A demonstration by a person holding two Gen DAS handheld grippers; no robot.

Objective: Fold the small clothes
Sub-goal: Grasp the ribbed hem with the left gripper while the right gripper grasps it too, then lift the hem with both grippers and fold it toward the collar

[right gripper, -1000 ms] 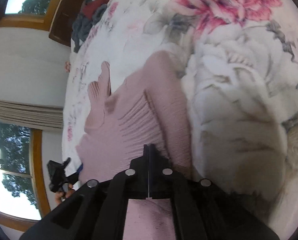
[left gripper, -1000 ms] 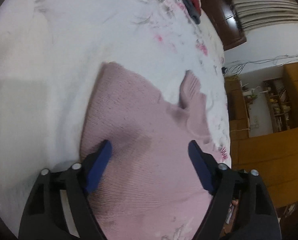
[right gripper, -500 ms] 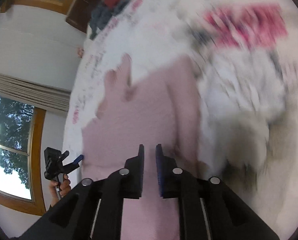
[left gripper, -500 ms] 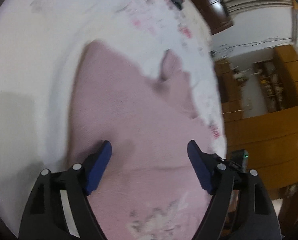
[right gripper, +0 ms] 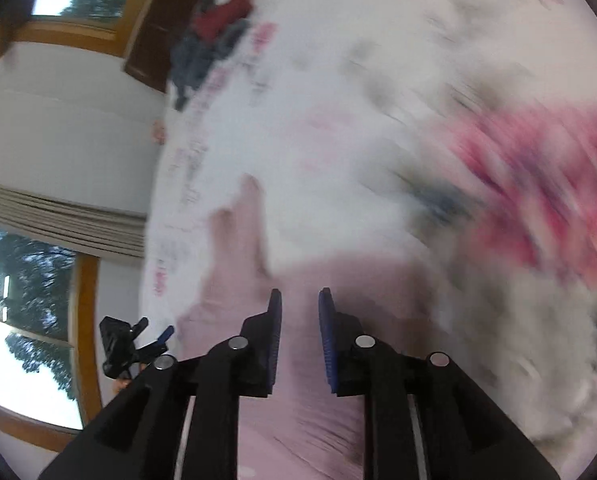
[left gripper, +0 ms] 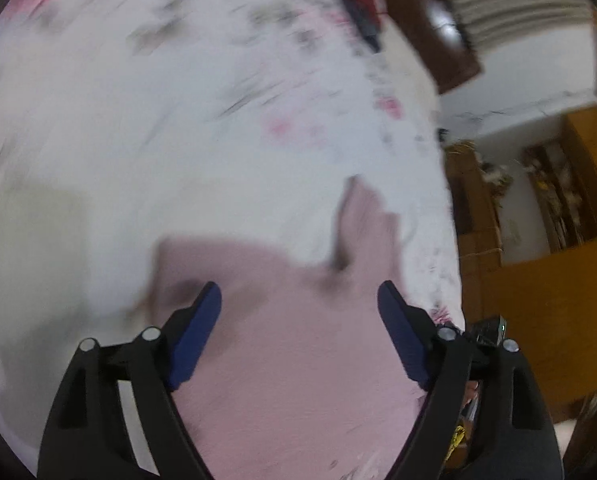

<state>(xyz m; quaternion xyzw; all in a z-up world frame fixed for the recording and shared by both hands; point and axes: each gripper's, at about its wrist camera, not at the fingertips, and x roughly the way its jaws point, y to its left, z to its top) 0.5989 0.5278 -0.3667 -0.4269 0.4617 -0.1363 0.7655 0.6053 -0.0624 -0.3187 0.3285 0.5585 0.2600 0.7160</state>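
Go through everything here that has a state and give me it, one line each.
Pink knit sweater: lying on the bed, one sleeve sticking out, not held.
Left gripper: wide open, over the sweater.
Right gripper: partly open, gripping nothing.
Floral bedspread: spread over the bed.
Pile of red and blue-grey clothes: heaped unfolded at the far end of the bed.

Bare bedspread ahead — clothes pile far off

Black gripper frames, blue fingers, silver screws.
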